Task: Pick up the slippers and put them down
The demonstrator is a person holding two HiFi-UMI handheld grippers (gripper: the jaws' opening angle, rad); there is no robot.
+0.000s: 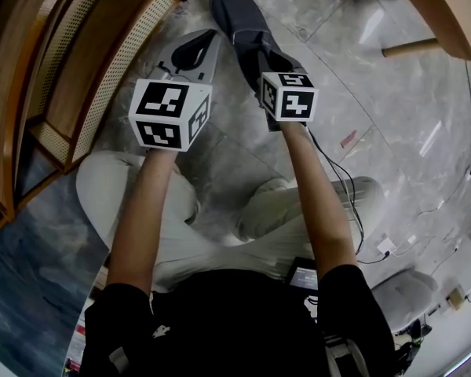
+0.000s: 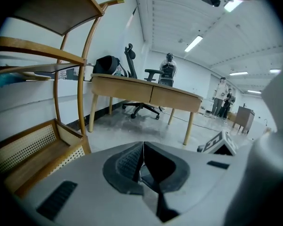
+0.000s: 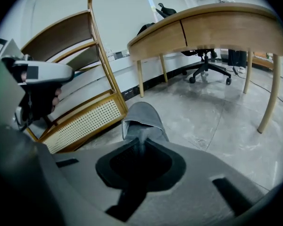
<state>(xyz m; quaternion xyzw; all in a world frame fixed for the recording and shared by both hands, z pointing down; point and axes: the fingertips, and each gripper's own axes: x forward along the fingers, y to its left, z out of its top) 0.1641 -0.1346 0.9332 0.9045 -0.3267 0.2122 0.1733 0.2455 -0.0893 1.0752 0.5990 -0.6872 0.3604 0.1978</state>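
Right tool (image 3: 140, 144) pinches grey slipper (image 3: 142, 117) by its heel at twelve o'clock; lower it flat onto the floor (image 3: 217, 112) before releasing. Left tool (image 2: 142, 158) pressed together, empty

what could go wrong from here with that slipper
The right gripper pinches the slipper only by its back edge, so it might slip out or land crooked. The left gripper is shut and empty close to the wooden shelf, which it could bump.
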